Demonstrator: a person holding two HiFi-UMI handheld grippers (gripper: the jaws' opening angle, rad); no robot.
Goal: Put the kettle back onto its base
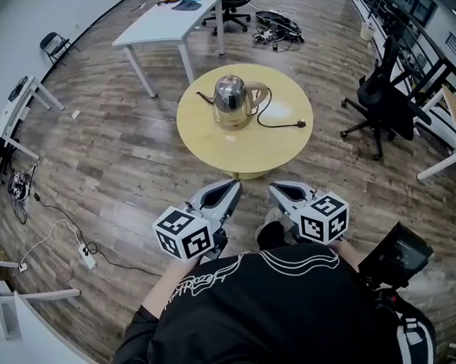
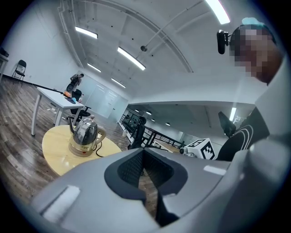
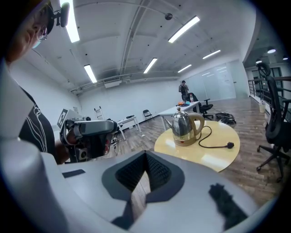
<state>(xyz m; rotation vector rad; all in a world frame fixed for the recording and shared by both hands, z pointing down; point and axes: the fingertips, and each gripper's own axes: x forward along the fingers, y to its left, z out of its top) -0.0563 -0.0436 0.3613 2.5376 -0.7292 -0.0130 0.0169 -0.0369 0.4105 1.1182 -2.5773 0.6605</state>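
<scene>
A steel kettle (image 1: 231, 95) with a tan handle stands upright on its round base (image 1: 233, 122), left of centre on a round yellow table (image 1: 286, 145). Its black cord runs to a loose plug (image 1: 301, 124) on the tabletop. Both grippers are held close to the person's body, short of the table's near edge. My left gripper (image 1: 233, 186) and right gripper (image 1: 276, 188) are shut with nothing in them. The left gripper view has the kettle (image 2: 85, 133) far off at the left, beyond the shut jaws (image 2: 143, 151). The right gripper view has the kettle (image 3: 183, 124) ahead at the right of its shut jaws (image 3: 145, 154).
A white table (image 1: 170, 23) stands behind the round one, with an office chair (image 1: 235, 4) and tangled cables (image 1: 278, 26) on the wood floor. A black chair (image 1: 382, 97) and desks are at the right. A power strip (image 1: 86, 254) lies at the left.
</scene>
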